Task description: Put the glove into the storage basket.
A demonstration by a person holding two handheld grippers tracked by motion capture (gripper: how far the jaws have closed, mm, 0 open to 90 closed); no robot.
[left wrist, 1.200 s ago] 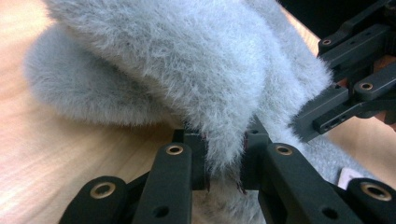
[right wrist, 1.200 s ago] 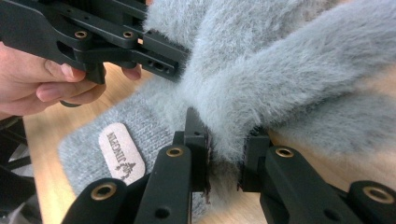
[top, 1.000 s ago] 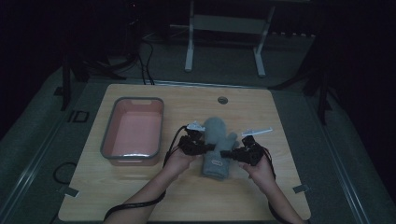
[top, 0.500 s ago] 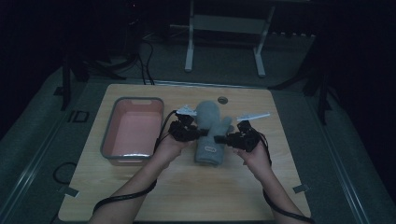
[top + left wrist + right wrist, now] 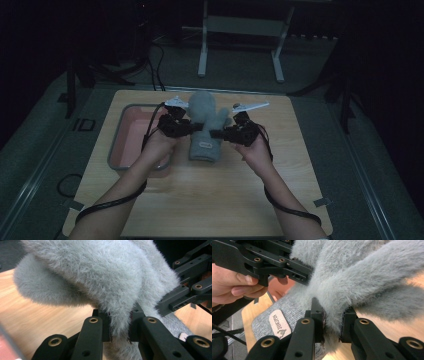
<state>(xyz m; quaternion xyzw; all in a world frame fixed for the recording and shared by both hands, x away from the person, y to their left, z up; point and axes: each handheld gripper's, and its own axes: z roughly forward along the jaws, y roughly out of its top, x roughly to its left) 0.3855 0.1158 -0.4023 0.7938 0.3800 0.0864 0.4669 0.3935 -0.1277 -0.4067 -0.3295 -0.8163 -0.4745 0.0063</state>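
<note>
A fuzzy grey mitten (image 5: 205, 127) with a ribbed cuff and a small label (image 5: 279, 324) is held above the wooden table (image 5: 210, 200), cuff toward the person. My left gripper (image 5: 189, 129) is shut on the mitten's left side, and the fur (image 5: 105, 277) bulges over its jaws. My right gripper (image 5: 216, 134) is shut on the mitten's right side; in the right gripper view, fur is pinched between its jaws (image 5: 332, 327). The left gripper (image 5: 274, 262) and the hand holding it appear in the right gripper view, just across the mitten.
A pink tray (image 5: 131, 137) with a grey rim sits on the table's left part, beside the left hand. A small round disc (image 5: 239, 106) lies near the far edge. Cables trail from both grippers along the forearms. A metal stand (image 5: 240, 45) is on the floor behind.
Both grippers have lifted the mitten and carried it away from the person, toward the table's far side. The fuzzy end now stands higher, near the far edge.
</note>
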